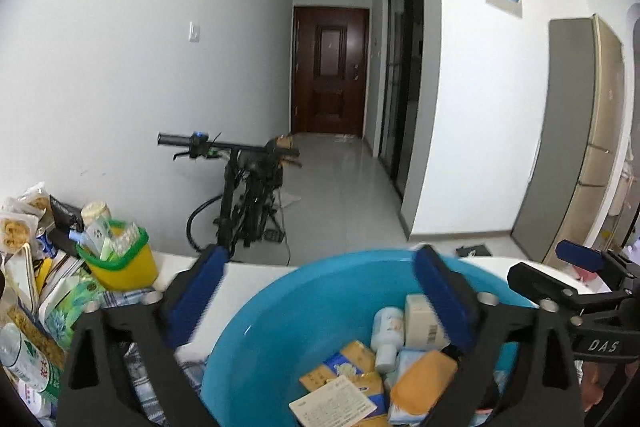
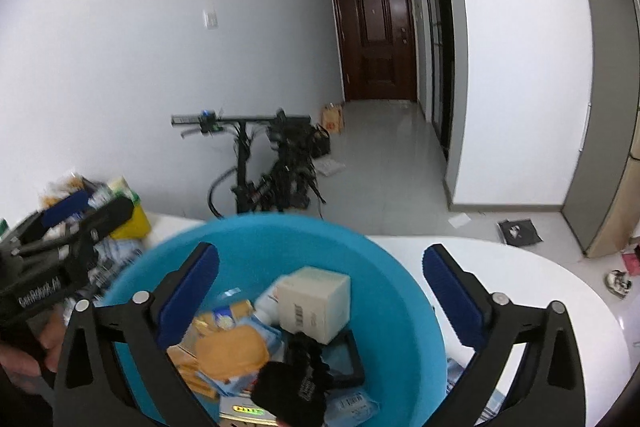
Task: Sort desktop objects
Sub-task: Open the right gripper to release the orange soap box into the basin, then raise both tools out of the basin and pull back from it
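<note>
1. a round blue plastic basin (image 1: 256,311) sits on the white desk (image 1: 256,271), near its front edge, and fills the lower middle of both wrist views.
2. inside the basin lies a loose heap: a cream box with a barcode (image 2: 314,303), a small white bottle (image 1: 386,337), a soft orange pack (image 1: 422,379), yellow-and-blue packets (image 1: 348,363), a printed white card (image 1: 334,407) and a black glove-like item (image 2: 294,387), all touching or overlapping one another.
3. the left gripper (image 1: 320,303) hangs over the basin with its blue-padded fingers (image 1: 196,303) spread wide and released; nothing is between them, and the right-hand pad shows in front of the box and bottle.
4. the right gripper (image 2: 322,301) also hovers above the basin, its fingers (image 2: 188,297) spread apart and grasping nothing; the box and packets show in the gap below.
5. each gripper shows at the edge of the other's view, and a hand (image 2: 24,351) grips the left one's handle.
6. left of the basin, a yellow bin with a green rim (image 1: 124,267) holds small packets, among a crowded pile of snack bags and bottles on a checked cloth (image 1: 128,297).
7. beyond the desk, a folded black scooter (image 1: 244,195) stands on the grey tiled floor by the white wall, and a dark brown door (image 1: 330,71) closes the corridor.
</note>
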The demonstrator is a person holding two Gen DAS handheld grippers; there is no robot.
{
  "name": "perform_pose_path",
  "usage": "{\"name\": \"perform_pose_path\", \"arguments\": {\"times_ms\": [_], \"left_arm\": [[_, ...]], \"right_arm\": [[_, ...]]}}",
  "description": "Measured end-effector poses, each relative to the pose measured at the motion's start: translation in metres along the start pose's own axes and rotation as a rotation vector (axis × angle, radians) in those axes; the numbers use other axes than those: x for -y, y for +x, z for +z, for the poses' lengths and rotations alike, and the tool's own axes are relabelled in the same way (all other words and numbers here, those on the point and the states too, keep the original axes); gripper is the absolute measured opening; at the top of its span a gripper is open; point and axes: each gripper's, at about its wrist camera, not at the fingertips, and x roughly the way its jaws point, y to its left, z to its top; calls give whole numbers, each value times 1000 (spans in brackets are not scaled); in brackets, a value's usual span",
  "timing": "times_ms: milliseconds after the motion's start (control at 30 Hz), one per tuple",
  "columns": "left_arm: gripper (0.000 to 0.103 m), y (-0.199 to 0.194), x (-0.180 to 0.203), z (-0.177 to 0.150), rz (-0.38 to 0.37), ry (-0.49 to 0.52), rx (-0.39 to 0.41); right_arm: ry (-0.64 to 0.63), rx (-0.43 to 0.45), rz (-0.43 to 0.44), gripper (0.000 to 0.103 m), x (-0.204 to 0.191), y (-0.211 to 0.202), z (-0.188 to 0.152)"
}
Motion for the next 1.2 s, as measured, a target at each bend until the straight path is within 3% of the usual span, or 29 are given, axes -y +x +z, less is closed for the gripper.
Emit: {"name": "perform_pose_path", "arguments": {"times_ms": [200, 467, 800, 967, 1200], "left_arm": [[103, -8, 0, 2, -26, 10, 31], [103, -25, 13, 4, 41, 96, 117], [103, -53, 16, 12, -2, 85, 170], [103, -65, 15, 16, -33, 55, 138], [103, -115, 24, 16, -20, 86, 167]], "right_arm": [[-11, 97, 2, 103, -4, -20, 9], [-33, 164, -36, 103, -6, -33, 12], [-40, 205, -9, 103, -7, -55, 15], [-21, 185, -10, 103, -4, -66, 14], [-14, 206, -16, 103, -10, -110, 14]]}}
